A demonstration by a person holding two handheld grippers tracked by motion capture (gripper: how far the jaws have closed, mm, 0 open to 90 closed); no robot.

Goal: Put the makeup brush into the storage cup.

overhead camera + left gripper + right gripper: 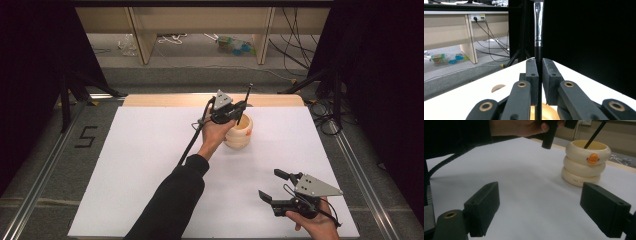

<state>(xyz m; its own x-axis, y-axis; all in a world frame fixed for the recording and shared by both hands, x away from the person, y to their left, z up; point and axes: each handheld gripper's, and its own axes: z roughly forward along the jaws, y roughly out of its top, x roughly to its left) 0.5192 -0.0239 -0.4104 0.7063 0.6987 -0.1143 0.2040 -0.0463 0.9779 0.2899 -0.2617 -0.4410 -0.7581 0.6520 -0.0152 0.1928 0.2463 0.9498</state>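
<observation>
The left gripper was clamped on a thin, light, stiff brush by its handle, tip inside the cream cup. The right gripper stood wide open, empty.

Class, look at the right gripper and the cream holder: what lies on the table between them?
Nothing: between the right gripper and the holder only bare white table shows, in the right gripper view.

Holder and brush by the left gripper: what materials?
Holder: cream, smooth with a soft sheen, stacked rounded rings; looks like glazed ceramic, possibly plastic. Brush: matte black handle, plastic or painted wood; its bright mirror-like collar looks like metal.
</observation>
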